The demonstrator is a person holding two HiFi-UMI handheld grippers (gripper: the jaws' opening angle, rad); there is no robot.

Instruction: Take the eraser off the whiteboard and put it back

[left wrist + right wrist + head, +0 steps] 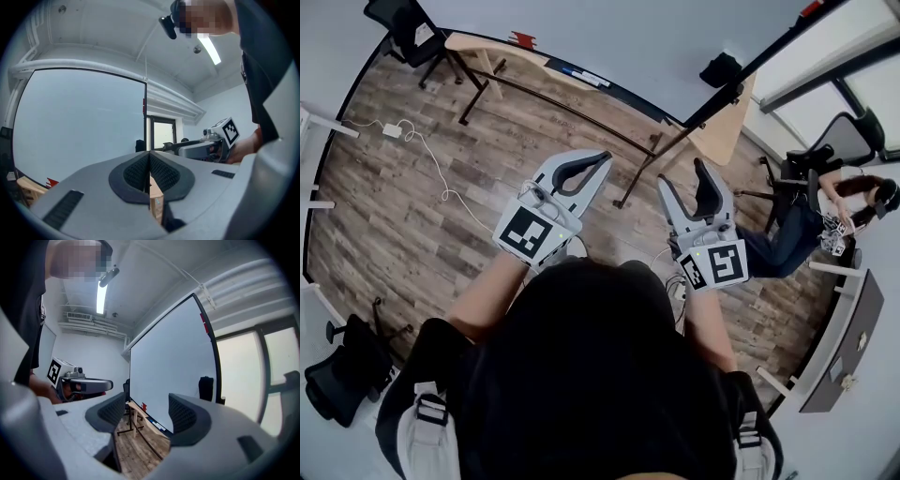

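Standing wide apart, the pads (182, 414) of the right gripper (146, 411) held nothing; only floor and board showed through the gap. The left gripper (149, 168) had its pads pressed together, also on nothing. Both pointed level at the whiteboard (168, 362), still well short of it. A small black block (205, 388) sat on the board's face, close to its right edge, and was most likely the eraser.

That spot looked like the main risk. A jaw coming in slightly off line could have caught the dark frame beside the block. It could also have nudged the block sideways so that it slid or dropped before the pads closed on it. The stand's legs (637, 178) reached out across the floor (403, 206) toward the person, so a step forward might have struck them.

On the right a seated person (797, 234) was near, which limited any swing that way. The left side had open floor, with a chair (403, 28) well apart.
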